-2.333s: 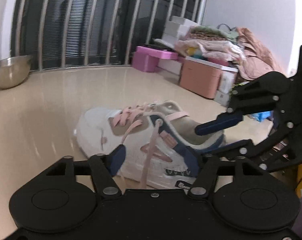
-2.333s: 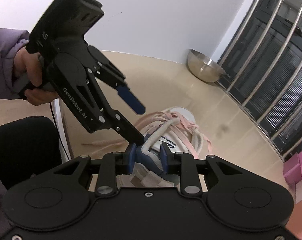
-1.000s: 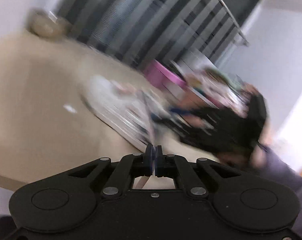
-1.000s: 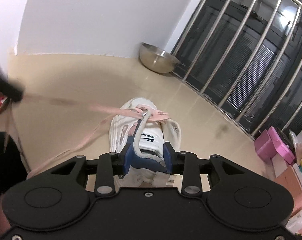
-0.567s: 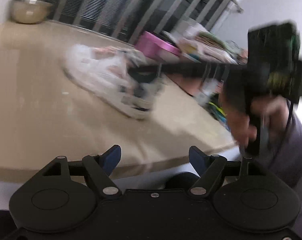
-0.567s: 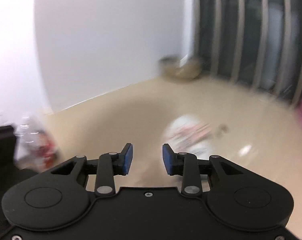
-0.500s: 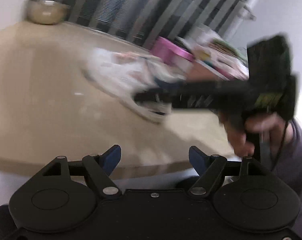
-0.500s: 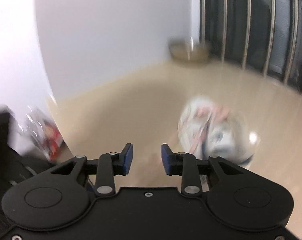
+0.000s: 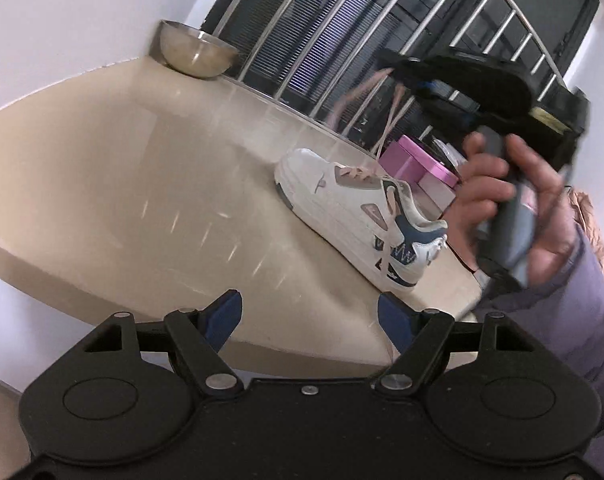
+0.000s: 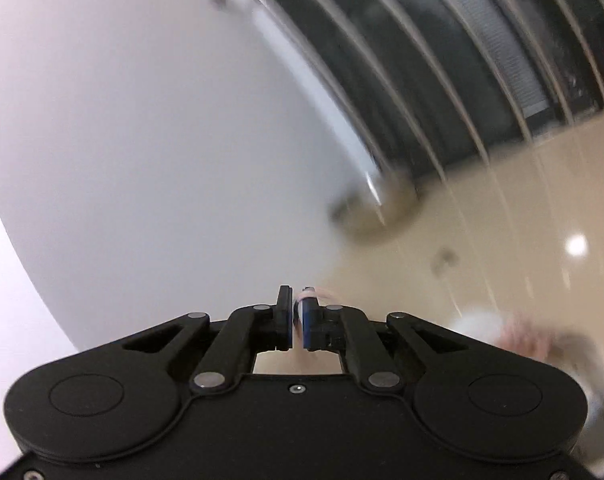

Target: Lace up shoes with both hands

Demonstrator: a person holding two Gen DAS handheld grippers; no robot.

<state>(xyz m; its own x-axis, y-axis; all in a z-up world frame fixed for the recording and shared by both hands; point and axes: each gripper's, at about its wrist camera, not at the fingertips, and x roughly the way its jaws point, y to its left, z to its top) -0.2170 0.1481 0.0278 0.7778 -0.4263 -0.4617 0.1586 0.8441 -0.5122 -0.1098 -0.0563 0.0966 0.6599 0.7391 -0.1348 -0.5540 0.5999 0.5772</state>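
Note:
A white sneaker (image 9: pixel 342 204) with navy heel and pink laces lies on its sole on the beige tabletop (image 9: pixel 121 184). A pink lace (image 9: pixel 388 128) runs taut from the eyelets up to my right gripper (image 9: pixel 398 70), held high above the shoe by a hand (image 9: pixel 502 196). In the right wrist view the right gripper (image 10: pixel 297 318) is shut, with a bit of pink lace (image 10: pixel 312 292) showing at the pads; the shoe (image 10: pixel 498 330) is a blur at lower right. My left gripper (image 9: pixel 310 316) is open and empty, back near the table's front edge.
A steel bowl (image 9: pixel 193 50) sits at the far left corner by the window bars (image 9: pixel 342 28). A pink box (image 9: pixel 418 160) stands behind the shoe. A purple sleeve (image 9: pixel 562 320) fills the right side. The bowl (image 10: pixel 378 216) is blurred in the right wrist view.
My right gripper, open half a second ago, has shut on the pink lace and swung up above the shoe. The left gripper stays open and has drawn back.

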